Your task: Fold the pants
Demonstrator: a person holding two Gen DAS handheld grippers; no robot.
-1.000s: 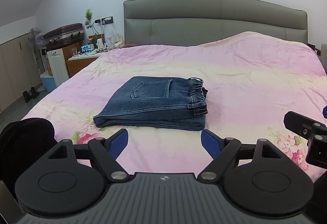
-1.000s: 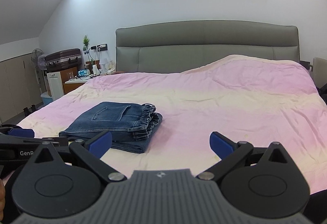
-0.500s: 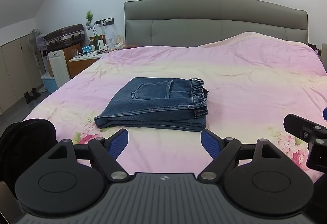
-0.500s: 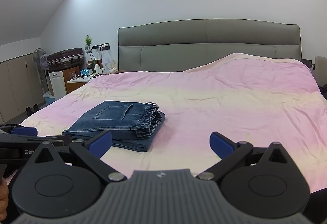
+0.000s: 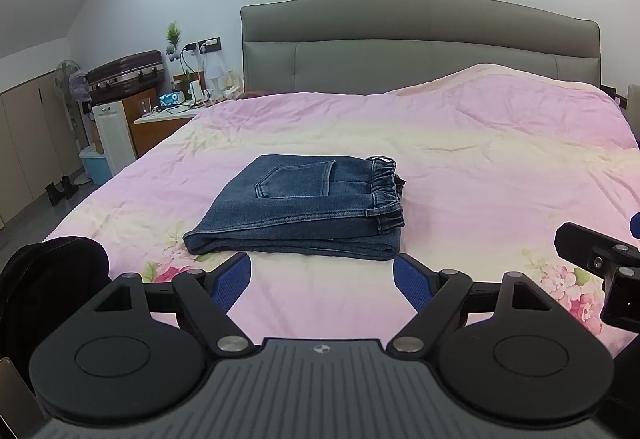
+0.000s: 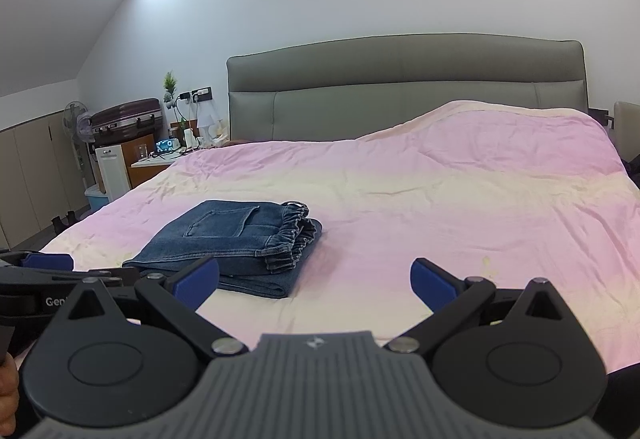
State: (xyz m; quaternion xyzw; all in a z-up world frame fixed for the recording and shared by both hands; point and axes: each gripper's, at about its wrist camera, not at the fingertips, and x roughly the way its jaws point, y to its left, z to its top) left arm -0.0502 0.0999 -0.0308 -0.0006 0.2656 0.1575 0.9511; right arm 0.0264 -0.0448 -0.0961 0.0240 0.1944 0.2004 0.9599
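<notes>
Both grippers, left gripper (image 5: pixel 322 275) and right gripper (image 6: pixel 315 279), are backing away slightly with jaws spread and empty; the folded blue denim pants (image 5: pixel 304 213) are lying at twelve o'clock, likely finished.

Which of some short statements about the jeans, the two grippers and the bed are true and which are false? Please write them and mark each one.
1. The jeans lie folded in a compact stack on the pink bedcover. True.
2. The left gripper is shut on the jeans. False: its jaws stand open and it holds nothing; the jeans lie beyond its fingertips.
3. The elastic waistband is on the right side of the stack in the left wrist view. True.
4. The right gripper is open and holds nothing. True.
5. The jeans hang over the grey headboard. False: they rest flat on the bedcover, well in front of the headboard.
</notes>
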